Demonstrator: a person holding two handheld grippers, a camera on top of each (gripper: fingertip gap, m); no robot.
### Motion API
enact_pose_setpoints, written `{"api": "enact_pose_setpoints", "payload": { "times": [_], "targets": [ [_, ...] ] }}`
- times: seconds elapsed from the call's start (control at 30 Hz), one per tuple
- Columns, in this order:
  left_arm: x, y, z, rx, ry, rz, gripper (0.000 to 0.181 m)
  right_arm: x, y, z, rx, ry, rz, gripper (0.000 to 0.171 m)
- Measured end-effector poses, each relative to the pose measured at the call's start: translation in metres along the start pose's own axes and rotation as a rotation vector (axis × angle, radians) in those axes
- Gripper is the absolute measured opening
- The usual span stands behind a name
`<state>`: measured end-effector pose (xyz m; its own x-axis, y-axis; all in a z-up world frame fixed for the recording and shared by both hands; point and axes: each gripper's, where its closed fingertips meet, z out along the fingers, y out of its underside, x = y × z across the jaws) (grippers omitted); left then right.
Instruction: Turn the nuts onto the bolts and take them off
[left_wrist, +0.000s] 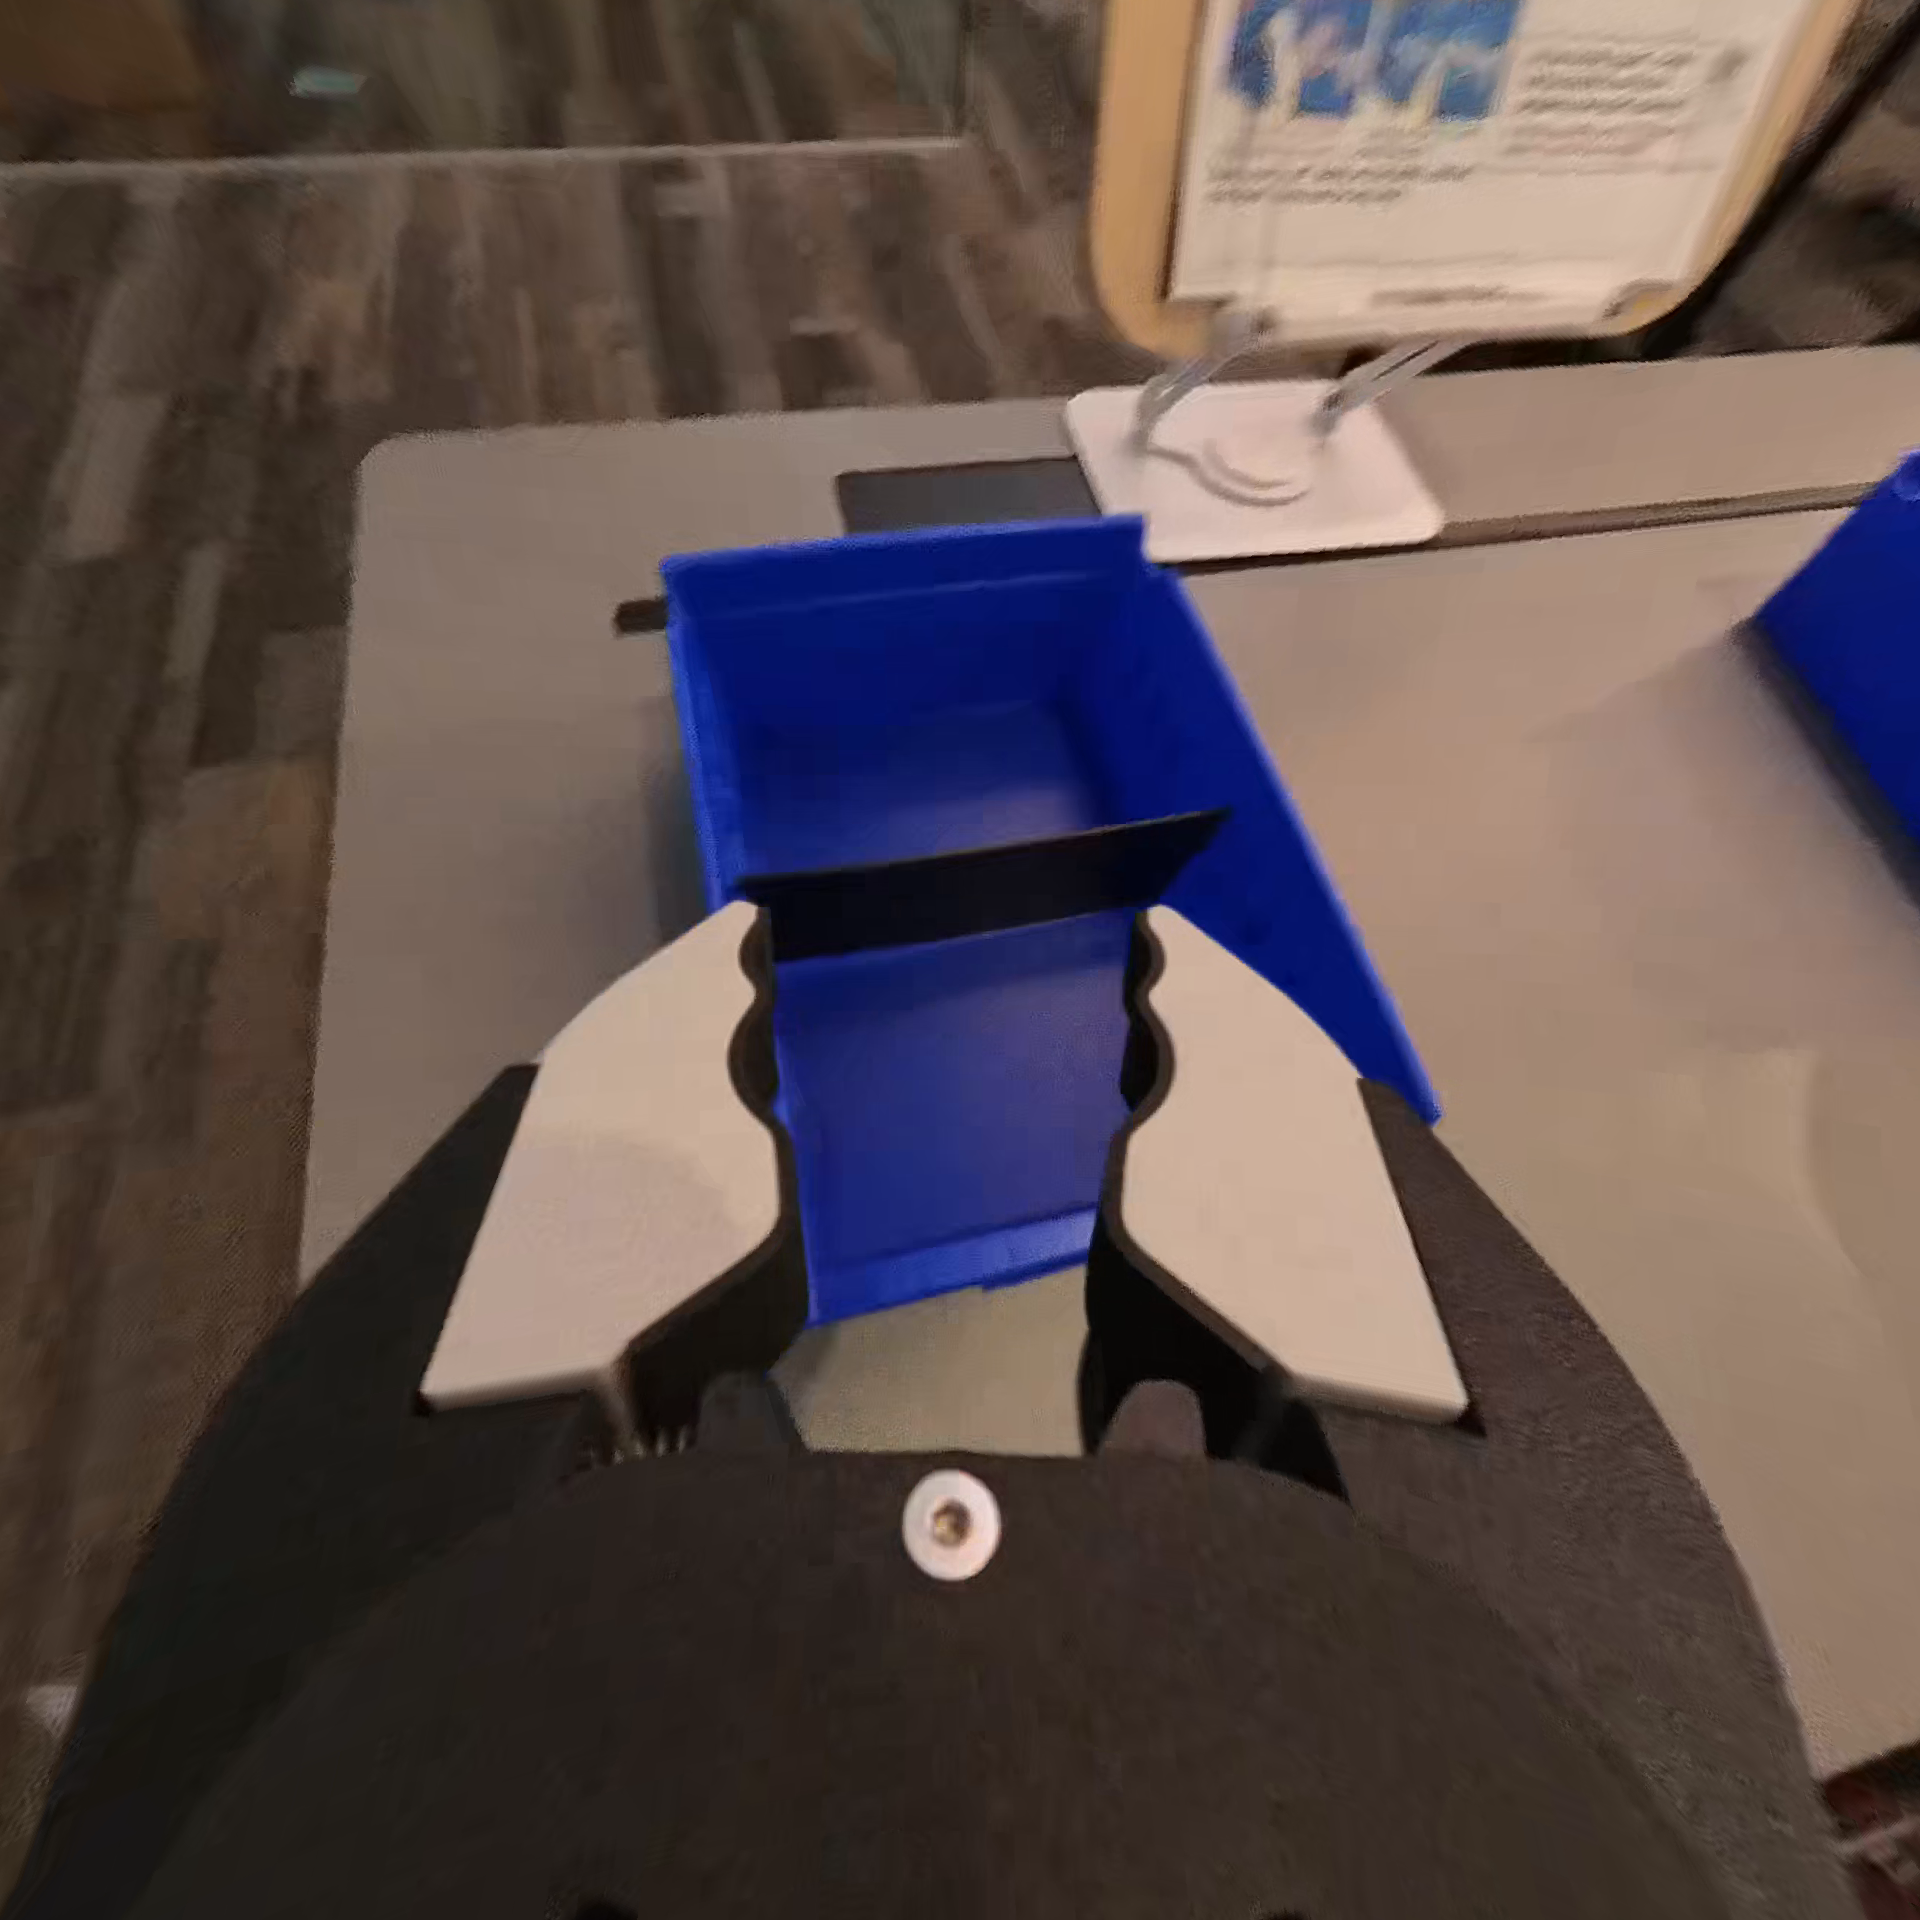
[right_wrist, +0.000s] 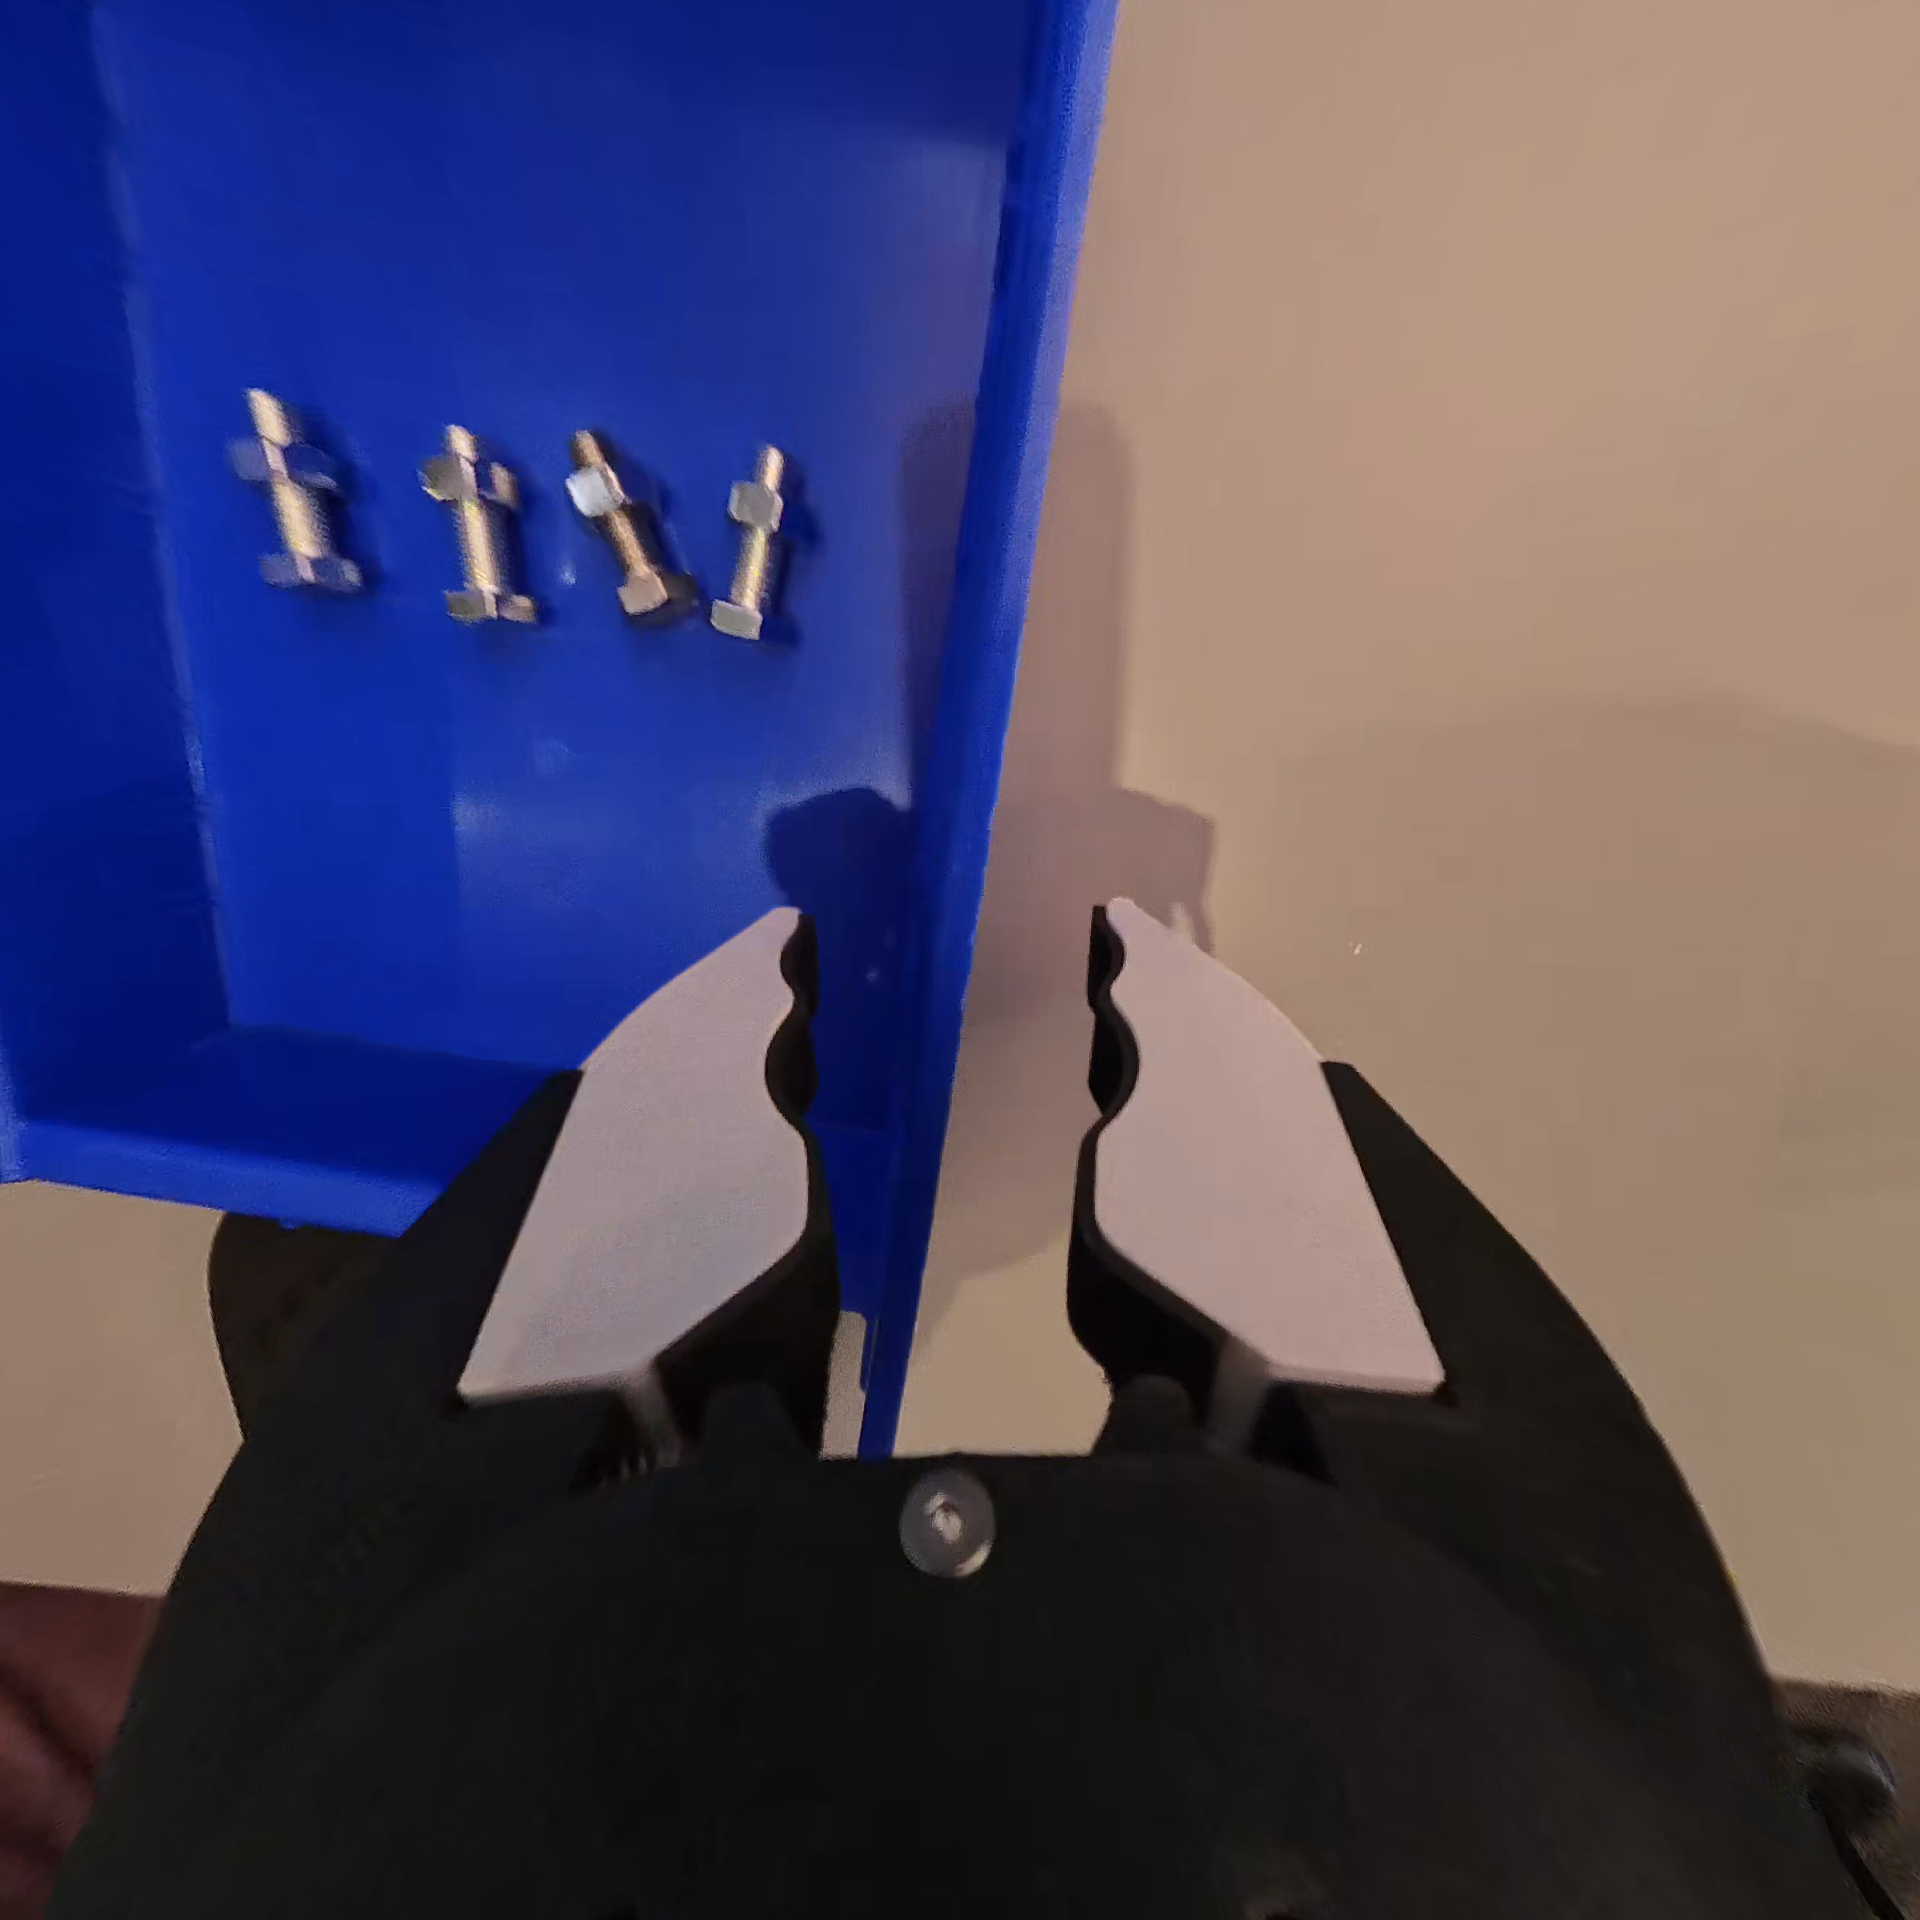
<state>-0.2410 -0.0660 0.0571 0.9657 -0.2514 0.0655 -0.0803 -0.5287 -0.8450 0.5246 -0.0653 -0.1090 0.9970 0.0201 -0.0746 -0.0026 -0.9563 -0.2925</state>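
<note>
Grey bench (left_wrist: 1558, 935): our left gripper (left_wrist: 951, 925) is spread over an empty blue bin (left_wrist: 1226, 748); right gripper (right_wrist: 951, 925) is spread, straddling the second bin's wall (right_wrist: 997, 623). Four nutted bolts (right_wrist: 520, 520) lie inside it.

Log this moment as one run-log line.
left gripper: open, over empty blue bin | right gripper: open, empty | four bolts with nuts on: in second bin

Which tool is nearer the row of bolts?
Right. The right tool hangs open over the bolts' bin wall; the left tool is open over a different, empty bin.
</note>
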Motion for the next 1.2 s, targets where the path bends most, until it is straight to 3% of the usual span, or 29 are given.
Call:
{"api": "enact_pose_setpoints", "payload": {
  "times": [0.17, 0.23, 0.33, 0.47, 0.53, 0.6, 0.67, 0.97, 1.2],
  "targets": [
    [-0.041, 0.057, 0.023, -0.155, -0.145, -0.027, 0.073, 0.008, 0.016, 0.02, -0.199, 0.089, -0.019, 0.036],
    [-0.051, 0.08, 0.036, -0.24, -0.172, -0.032, 0.076, 0.005, 0.02, 0.026, -0.23, 0.068, -0.006, 0.03],
    [-0.057, 0.102, 0.056, -0.302, -0.145, -0.088, 0.072, -0.007, 0.026, 0.03, -0.267, -0.027, 0.004, 0.008],
    [-0.068, 0.125, 0.074, -0.377, -0.145, -0.111, 0.069, -0.012, 0.036, 0.028, -0.341, -0.077, -0.007, 0.007],
    [-0.069, 0.134, 0.082, -0.404, -0.12, -0.113, 0.057, -0.011, 0.036, 0.028, -0.339, -0.084, -0.011, 0.006],
    [-0.067, 0.14, 0.089, -0.413, -0.077, -0.143, 0.044, -0.011, 0.036, 0.028, -0.325, -0.093, -0.012, 0.007],
    [-0.056, 0.144, 0.093, -0.428, 0.015, -0.183, 0.016, -0.011, 0.037, 0.028, -0.318, -0.089, -0.018, 0.007],
    [-0.061, 0.146, 0.091, -0.47, -0.036, -0.109, 0.009, -0.011, 0.04, 0.027, -0.274, -0.083, -0.022, 0.007],
    [-0.06, 0.148, 0.088, -0.492, -0.068, -0.088, 0.007, -0.011, 0.043, 0.027, -0.361, -0.063, -0.011, 0.007]
  ]
}}
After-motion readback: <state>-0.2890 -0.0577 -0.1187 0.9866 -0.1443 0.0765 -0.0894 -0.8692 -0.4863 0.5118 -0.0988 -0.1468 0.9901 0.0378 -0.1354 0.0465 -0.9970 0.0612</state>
